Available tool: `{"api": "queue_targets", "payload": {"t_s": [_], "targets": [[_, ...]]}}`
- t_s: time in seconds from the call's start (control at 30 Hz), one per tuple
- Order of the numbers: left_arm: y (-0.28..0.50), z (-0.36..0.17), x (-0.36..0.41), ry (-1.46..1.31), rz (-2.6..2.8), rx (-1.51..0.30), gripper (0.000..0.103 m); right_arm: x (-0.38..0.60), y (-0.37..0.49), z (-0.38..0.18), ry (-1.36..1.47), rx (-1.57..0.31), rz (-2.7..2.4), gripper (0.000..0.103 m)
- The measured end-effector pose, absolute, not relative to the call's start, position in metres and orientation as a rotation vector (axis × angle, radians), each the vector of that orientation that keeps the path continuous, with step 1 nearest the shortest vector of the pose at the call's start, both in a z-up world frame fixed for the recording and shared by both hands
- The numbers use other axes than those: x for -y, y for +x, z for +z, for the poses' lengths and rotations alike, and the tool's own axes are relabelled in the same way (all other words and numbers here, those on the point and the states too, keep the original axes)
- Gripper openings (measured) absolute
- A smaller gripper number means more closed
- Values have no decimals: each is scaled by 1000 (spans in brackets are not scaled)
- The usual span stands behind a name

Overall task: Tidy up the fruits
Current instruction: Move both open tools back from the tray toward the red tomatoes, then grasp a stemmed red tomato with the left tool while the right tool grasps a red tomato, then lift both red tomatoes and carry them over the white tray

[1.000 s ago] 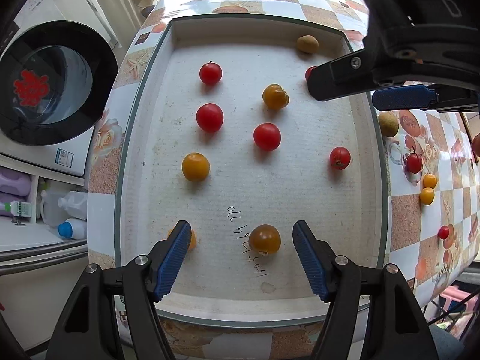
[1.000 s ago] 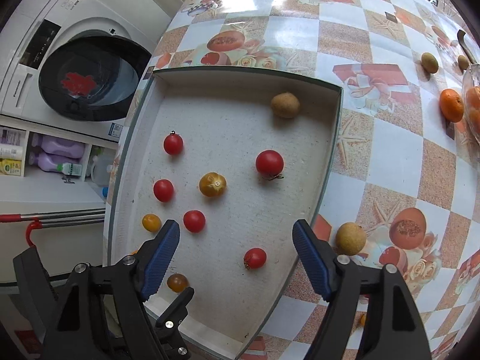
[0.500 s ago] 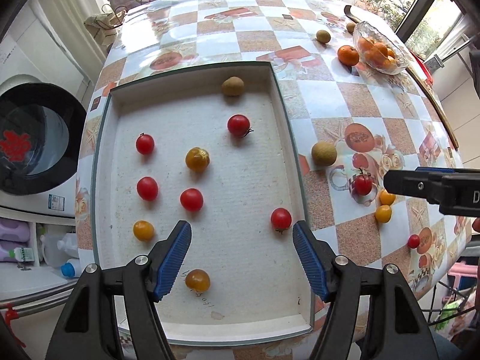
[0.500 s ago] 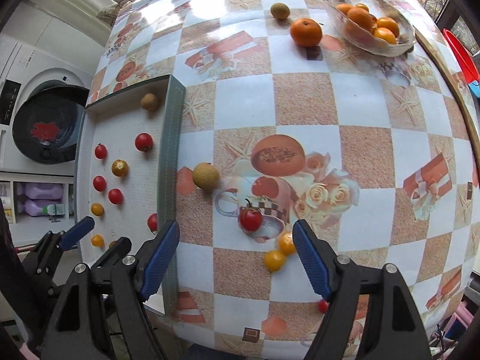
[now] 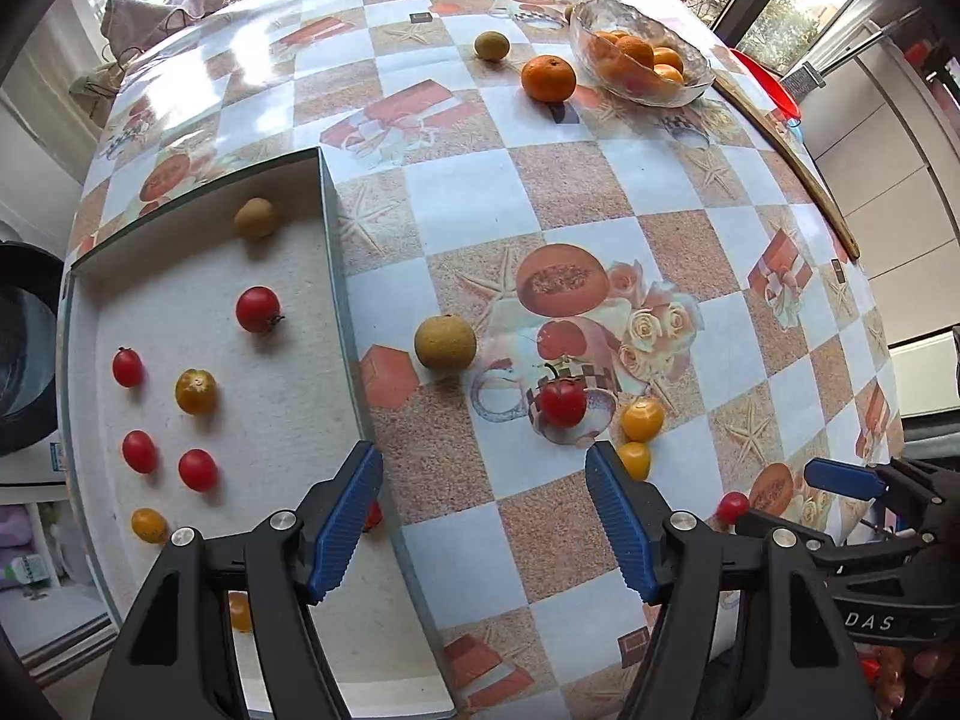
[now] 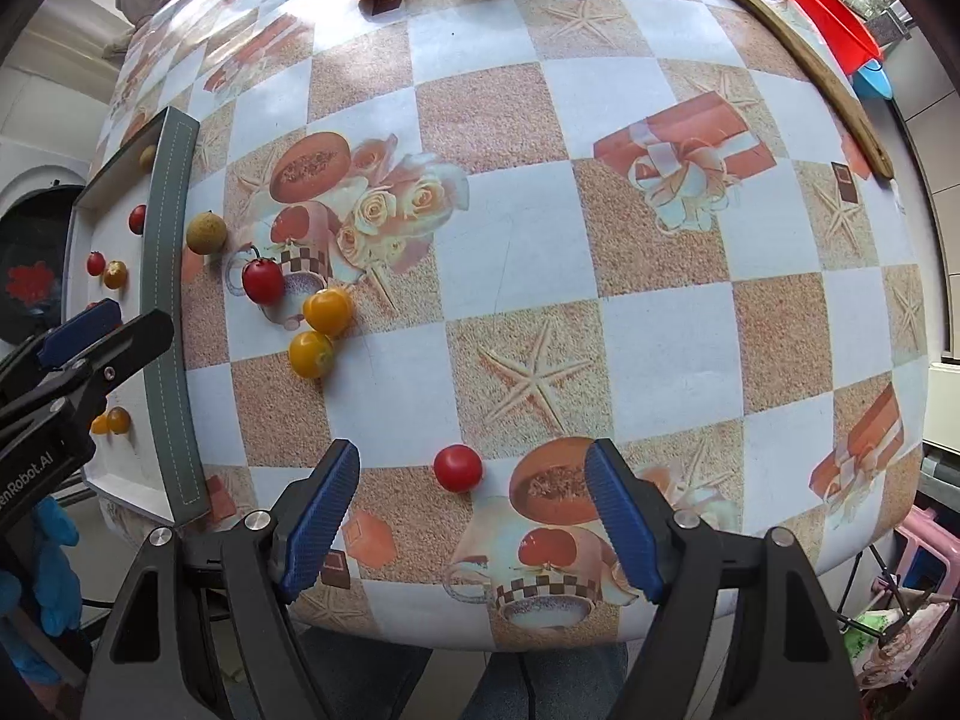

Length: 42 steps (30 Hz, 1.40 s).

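A white tray [image 5: 180, 258] on the table's left holds several red and yellow cherry tomatoes and a brown fruit [image 5: 255, 218]. Loose on the checkered cloth lie a brown fruit [image 5: 444, 342], a red tomato [image 5: 562, 402], two yellow tomatoes [image 5: 642, 418] and a small red tomato [image 6: 458, 467]. My left gripper [image 5: 483, 525] is open and empty, over the tray's right wall. My right gripper [image 6: 471, 516] is open and empty; the small red tomato lies just beyond its fingertips, between them.
A glass bowl of oranges [image 5: 639, 60] stands at the far right, with a loose orange [image 5: 548, 79] and a greenish-brown fruit [image 5: 492, 46] beside it. A washing machine [image 6: 30, 264] stands left of the table. A red funnel [image 6: 831, 30] lies past the far edge.
Both grippers have swung right, away from the tray's middle toward the loose fruit on the cloth. Both have stayed open and empty.
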State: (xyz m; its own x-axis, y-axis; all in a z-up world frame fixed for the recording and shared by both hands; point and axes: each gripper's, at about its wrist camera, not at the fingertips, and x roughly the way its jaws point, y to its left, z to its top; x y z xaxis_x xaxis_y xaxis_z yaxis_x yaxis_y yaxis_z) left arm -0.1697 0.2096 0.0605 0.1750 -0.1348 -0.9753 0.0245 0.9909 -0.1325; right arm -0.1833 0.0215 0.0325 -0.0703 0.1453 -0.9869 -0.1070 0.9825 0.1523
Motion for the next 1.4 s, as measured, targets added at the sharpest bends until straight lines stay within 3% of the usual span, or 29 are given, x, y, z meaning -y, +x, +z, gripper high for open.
{"api": "queue_targets", "payload": {"t_s": [0.53, 0.67, 0.83, 0.9, 1.0, 1.03, 1.13, 1.17, 1.4], "targets": [[-147, 17, -200, -252, -28, -1503, 71, -28, -207, 12, -12, -1627, 235, 80], [-146, 15, -194, -243, -14, -1502, 71, -34, -206, 7, -31, -1628, 241, 69], [-143, 13, -184, -214, 7, -1495, 71, -50, -206, -1, -68, -1635, 235, 63], [-140, 13, -181, -190, 19, -1491, 64, -62, -204, -6, -86, -1632, 238, 63], [-138, 14, -176, -141, 23, -1481, 49, -71, -206, -6, -115, -1624, 240, 53], [-138, 15, -174, -125, 19, -1479, 39, -70, -203, -6, -120, -1622, 246, 46], [-135, 14, -166, -98, 7, -1472, 24, -71, -201, -6, -118, -1620, 262, 27], [-135, 15, -167, -102, -2, -1470, 23, -71, -199, -6, -109, -1622, 266, 22], [-148, 27, -186, -174, -74, -1451, 23, -53, -183, 0, 7, -1622, 281, 22]]}}
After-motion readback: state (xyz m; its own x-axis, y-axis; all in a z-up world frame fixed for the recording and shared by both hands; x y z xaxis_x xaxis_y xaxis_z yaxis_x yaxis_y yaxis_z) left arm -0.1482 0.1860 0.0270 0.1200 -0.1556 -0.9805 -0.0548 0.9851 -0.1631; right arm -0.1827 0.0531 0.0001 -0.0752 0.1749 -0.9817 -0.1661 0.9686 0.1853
